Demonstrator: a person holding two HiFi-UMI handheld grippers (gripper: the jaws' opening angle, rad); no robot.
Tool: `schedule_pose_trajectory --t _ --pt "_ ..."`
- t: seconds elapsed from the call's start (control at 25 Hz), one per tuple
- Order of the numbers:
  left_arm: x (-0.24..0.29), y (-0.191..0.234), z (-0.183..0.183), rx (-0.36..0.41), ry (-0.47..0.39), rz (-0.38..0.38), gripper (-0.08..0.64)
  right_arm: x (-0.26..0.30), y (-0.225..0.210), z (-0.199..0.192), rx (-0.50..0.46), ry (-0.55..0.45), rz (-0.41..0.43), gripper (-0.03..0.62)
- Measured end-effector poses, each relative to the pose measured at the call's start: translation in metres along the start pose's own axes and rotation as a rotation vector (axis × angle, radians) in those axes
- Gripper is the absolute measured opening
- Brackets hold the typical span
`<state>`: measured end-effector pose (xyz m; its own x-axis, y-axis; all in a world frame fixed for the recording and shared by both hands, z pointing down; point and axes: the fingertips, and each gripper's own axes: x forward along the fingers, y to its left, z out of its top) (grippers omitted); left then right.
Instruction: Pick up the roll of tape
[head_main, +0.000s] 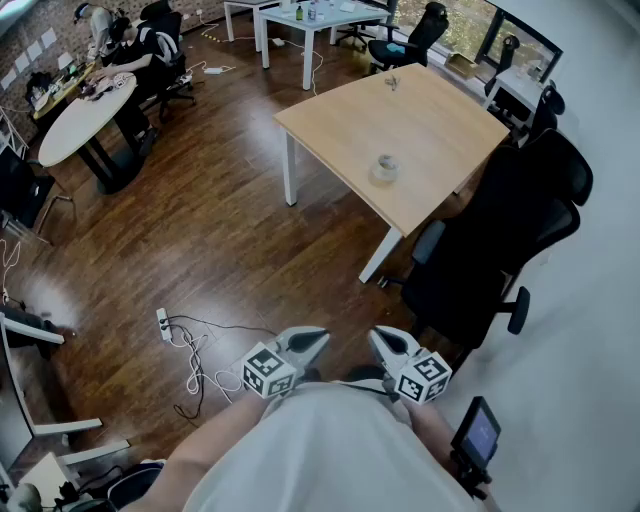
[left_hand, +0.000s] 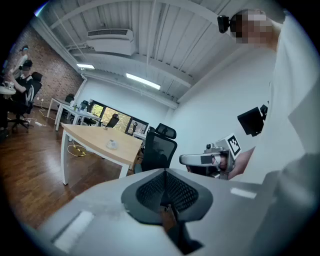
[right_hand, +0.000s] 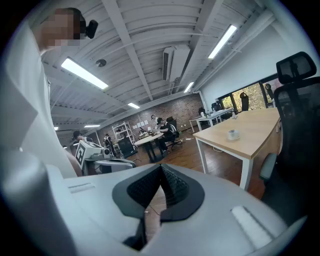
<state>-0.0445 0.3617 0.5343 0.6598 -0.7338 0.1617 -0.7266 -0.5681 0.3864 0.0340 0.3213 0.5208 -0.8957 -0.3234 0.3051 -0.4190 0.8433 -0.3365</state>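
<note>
Left gripper (head_main: 308, 342) and right gripper (head_main: 384, 342) were both closed, empty. Tape roll (head_main: 385, 168) sat on tabletop (head_main: 445, 120) at 12 o'clock, well apart.

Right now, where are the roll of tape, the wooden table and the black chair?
roll of tape (head_main: 385, 168): head view, its top.
wooden table (head_main: 440, 120): head view, bare tabletop.
black chair (head_main: 520, 220): head view, its backrest.

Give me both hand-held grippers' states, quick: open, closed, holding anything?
Left hand-held gripper: closed, nothing between the jaws.
Right hand-held gripper: closed, nothing between the jaws.
</note>
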Motion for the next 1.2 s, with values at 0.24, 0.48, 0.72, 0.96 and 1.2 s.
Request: schedule_pose_trajectory --t 0.24,0.48,0.72,0.96,1.2 --pt "-0.014 0.016 -0.001 -0.028 -0.008 0.049 0.005 0.024 0.006 0.009 -0.010 0.009 0.048 0.008" --pt "-0.016 0.039 -0.009 -0.059 0.029 0.110 0.005 0.051 -0.008 0.004 0.017 0.037 0.096 0.008" --pt "0.029 0.081 0.018 -0.053 0.050 0.129 0.005 0.079 -0.060 0.025 0.032 0.017 0.099 0.008" --pt "0.091 0.120 0.063 0.011 0.077 0.123 0.005 0.106 -0.120 0.058 0.050 -0.008 0.130 0.008" --pt "0.134 0.149 0.088 0.024 0.094 0.151 0.005 0.128 -0.162 0.082 0.028 -0.014 0.166 0.008"
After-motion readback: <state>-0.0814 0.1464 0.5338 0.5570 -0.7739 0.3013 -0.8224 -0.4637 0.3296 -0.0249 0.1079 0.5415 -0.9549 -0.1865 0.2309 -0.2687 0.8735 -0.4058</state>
